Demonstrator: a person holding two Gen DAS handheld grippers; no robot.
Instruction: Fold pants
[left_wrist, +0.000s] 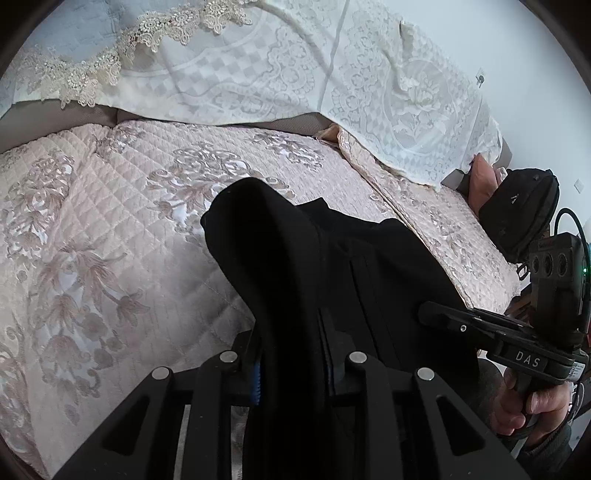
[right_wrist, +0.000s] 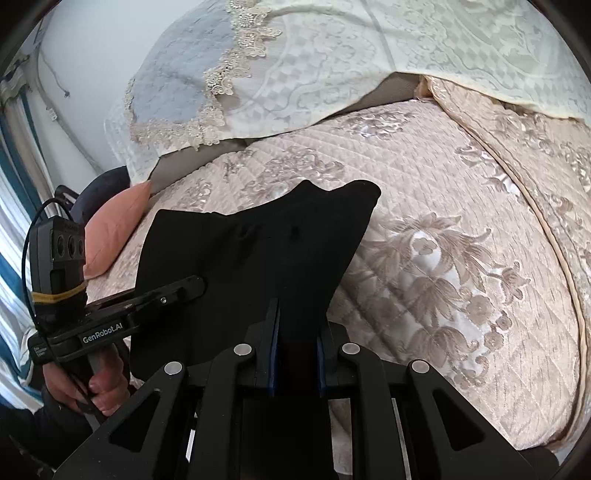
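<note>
Black pants (left_wrist: 332, 258), matte and soft, bunched into a lumpy ridge and lifted off the pink quilted bedspread (left_wrist: 129, 240). Pinched at one edge by the left gripper (left_wrist: 291, 373), clenched on a thick fold of the cloth, blue pads barely peeking out beside it. Pinched nearby by the right gripper (right_wrist: 295, 354) too, jaws squeezed onto a narrower strip of fabric, blue pad edges showing on both sides. Stretched between the two, with a floppy peaked flap sagging toward the bed in the right wrist view.

Bedspread: shiny satin, diamond stitching, big taupe floral embroidery, piped seam running along one side. Behind it, a cream lace cover (left_wrist: 369, 74) with checkered and floral weave, plus a grey-blue quilted pillow (right_wrist: 177, 85) trimmed in scalloped gold lace. Salmon cushion (right_wrist: 114, 225) tucked at the bed's edge. Black pouch (left_wrist: 524, 206) sitting on the bed corner beyond the pants.

Pretty much the whole middle of both views blocked by black cloth, so no telling how the pants lie underneath. Bare hand (left_wrist: 532, 402) wrapped round the right gripper's handle.
</note>
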